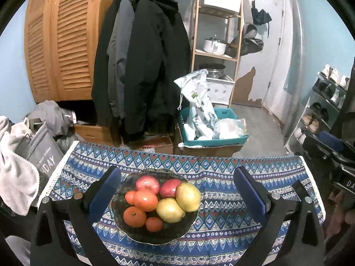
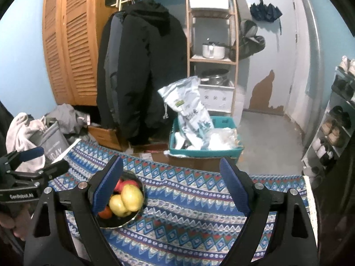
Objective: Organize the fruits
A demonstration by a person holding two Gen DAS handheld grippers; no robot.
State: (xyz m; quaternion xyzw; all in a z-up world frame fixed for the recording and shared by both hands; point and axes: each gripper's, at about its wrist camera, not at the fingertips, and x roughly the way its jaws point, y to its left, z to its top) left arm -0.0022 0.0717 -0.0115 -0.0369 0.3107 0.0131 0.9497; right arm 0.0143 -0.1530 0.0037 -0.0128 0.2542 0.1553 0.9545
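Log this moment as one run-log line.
fruit: all in glass bowl | left gripper: jaws open, empty | right gripper: jaws open, empty

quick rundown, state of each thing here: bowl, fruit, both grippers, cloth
bowl: upright on the cloth, holding all the fruit
red apples: in the bowl, far side
oranges: in the bowl, left side
yellow fruits: in the bowl, right side
left gripper: open, holding nothing
right gripper: open, holding nothing
patterned cloth: spread flat

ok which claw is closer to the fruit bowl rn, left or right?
Left. The left claw is open right in front of the fruit bowl, which sits framed between its fingers. The right claw is off to the bowl's right, over bare tablecloth.
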